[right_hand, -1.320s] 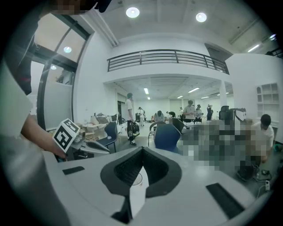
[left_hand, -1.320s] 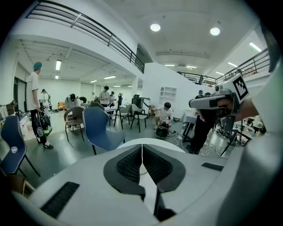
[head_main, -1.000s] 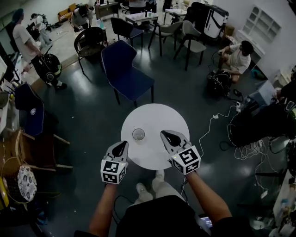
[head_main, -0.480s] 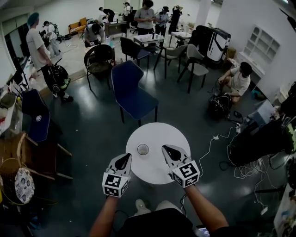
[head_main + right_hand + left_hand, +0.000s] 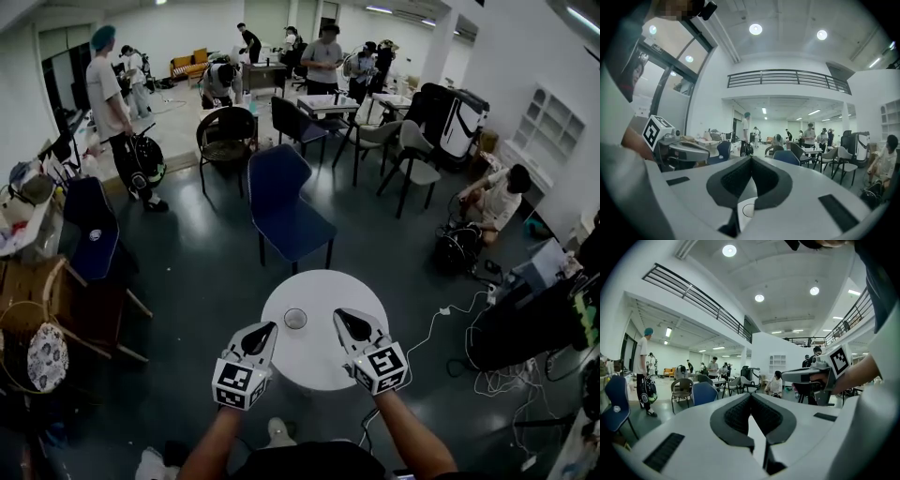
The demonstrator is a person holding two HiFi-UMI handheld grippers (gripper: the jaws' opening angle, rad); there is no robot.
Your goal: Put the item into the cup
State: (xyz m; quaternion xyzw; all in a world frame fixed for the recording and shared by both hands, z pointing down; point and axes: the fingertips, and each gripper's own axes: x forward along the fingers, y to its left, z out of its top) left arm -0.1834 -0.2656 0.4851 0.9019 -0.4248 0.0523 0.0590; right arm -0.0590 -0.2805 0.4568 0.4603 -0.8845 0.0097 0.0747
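A small clear cup [image 5: 295, 319] stands on the round white table [image 5: 314, 361], left of its middle. In the head view my left gripper [image 5: 266, 329] hovers over the table's near left edge, just short of the cup, jaws shut with nothing between them. My right gripper [image 5: 343, 320] hovers over the near right part, also shut and empty. The right gripper view looks along shut jaws [image 5: 751, 160]; the cup [image 5: 749, 210] shows below them and the left gripper [image 5: 670, 140] at left. The left gripper view shows shut jaws [image 5: 751, 397] and the right gripper [image 5: 820, 373]. No loose item is visible.
A blue chair [image 5: 291, 211] stands just beyond the table. A wooden chair [image 5: 56, 309] and another blue chair [image 5: 92, 234] are at the left. Cables [image 5: 450, 314] trail on the floor at right, near a seated person [image 5: 497, 202]. Several people and tables fill the back.
The head view has tipped up, so the table and cup sit lower and smaller and more of the room shows. Both grippers stay shut over the table's near edge.
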